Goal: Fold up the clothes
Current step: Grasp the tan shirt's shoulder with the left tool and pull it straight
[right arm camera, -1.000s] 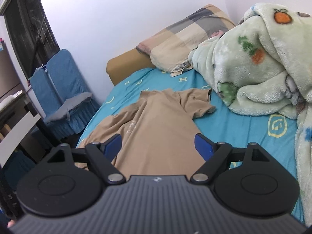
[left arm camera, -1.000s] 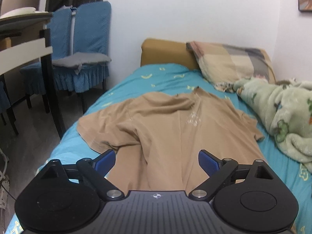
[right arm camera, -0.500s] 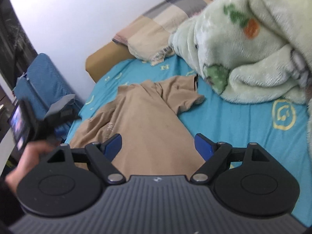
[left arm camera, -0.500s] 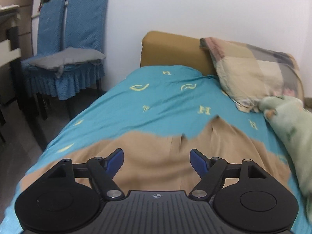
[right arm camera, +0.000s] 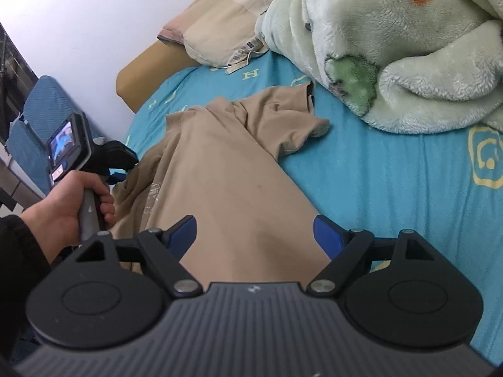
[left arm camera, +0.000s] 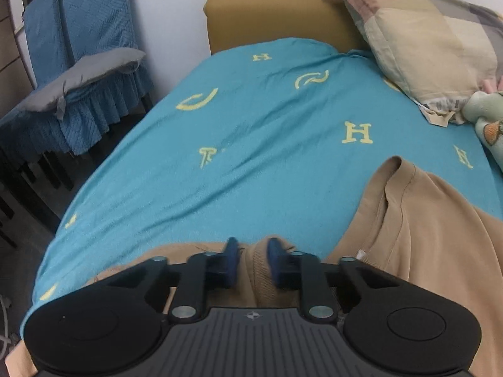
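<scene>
Left gripper (left arm camera: 251, 259) pinches tan shirt (right arm camera: 232, 169) edge; right gripper (right arm camera: 255, 232) hangs spread above it.

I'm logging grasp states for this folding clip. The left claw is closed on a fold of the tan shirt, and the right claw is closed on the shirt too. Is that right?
Not quite. The left claw does pinch a fold of the tan shirt, but the right claw is wide open above the shirt, gripping nothing, as the right wrist view shows.
</scene>
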